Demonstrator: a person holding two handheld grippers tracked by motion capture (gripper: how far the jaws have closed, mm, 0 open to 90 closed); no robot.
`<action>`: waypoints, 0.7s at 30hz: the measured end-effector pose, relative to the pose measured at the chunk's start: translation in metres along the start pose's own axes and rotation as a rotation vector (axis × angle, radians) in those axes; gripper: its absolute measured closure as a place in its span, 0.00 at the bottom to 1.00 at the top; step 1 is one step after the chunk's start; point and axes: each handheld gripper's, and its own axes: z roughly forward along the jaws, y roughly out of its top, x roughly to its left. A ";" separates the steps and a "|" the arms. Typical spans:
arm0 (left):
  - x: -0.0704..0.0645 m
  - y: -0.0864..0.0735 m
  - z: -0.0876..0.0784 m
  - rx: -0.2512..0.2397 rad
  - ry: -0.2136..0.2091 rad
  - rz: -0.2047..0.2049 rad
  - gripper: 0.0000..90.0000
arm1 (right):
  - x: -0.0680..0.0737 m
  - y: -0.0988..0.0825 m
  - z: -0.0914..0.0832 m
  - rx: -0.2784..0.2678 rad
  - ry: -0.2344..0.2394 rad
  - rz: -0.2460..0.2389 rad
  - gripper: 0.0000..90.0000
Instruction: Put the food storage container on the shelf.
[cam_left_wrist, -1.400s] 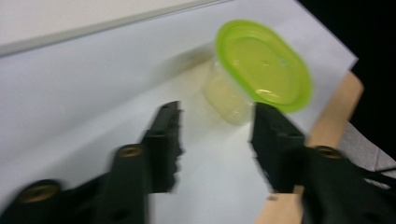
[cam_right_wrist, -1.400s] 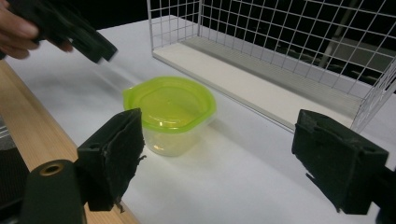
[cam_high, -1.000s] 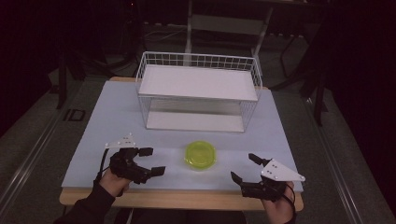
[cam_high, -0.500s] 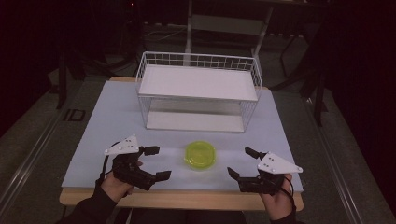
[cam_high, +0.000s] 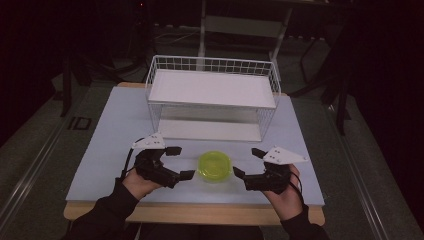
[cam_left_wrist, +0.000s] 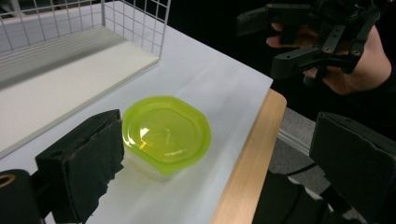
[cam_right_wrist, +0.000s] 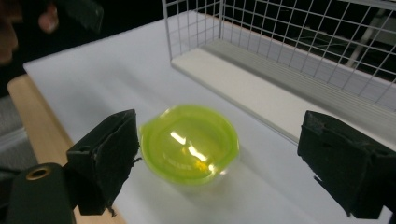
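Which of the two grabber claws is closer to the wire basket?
The left gripper: its upper jaw reaches farther up the table toward the wire basket than the right gripper, on the other side of the green container.

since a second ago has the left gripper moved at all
Yes. In the high view the left gripper has closed in rightward on the green lidded container, which sits in the same spot before the wire basket.

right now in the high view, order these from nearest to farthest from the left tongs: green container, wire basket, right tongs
1. green container, just beside the left tongs, near the table's front edge.
2. right tongs, beyond the container on its other side.
3. wire basket, at the back of the table.
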 end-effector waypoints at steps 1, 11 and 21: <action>0.002 0.001 0.002 0.001 0.001 -0.011 0.04 | -0.002 0.001 0.003 0.007 0.008 0.014 0.14; 0.023 -0.004 0.032 0.074 0.093 -0.174 0.17 | -0.017 0.002 0.030 0.098 -0.001 0.199 0.29; 0.040 -0.021 0.056 0.131 0.116 -0.341 0.35 | -0.034 -0.012 0.054 0.202 0.021 0.332 0.31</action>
